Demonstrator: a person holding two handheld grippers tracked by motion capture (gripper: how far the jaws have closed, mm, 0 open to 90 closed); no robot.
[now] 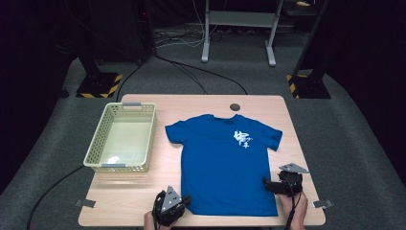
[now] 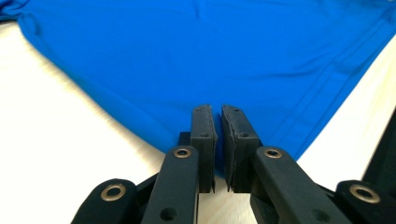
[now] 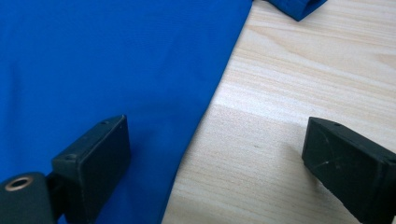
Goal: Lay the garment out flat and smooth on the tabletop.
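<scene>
The left hand-held gripper [image 2: 217,140] has pinched the blue T-shirt's [image 1: 225,163] near corner; the right hand-held gripper [image 3: 219,154] gapes astride its side edge. The shirt lies flat, unfolded; the basket [image 1: 95,153] waits.

Lab: dark curtains, hazard-taped stands [image 1: 98,85], floor cables [image 1: 201,72]

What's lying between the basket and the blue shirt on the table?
Nothing: in the high view a strip of bare table separates the basket from the blue shirt.
</scene>
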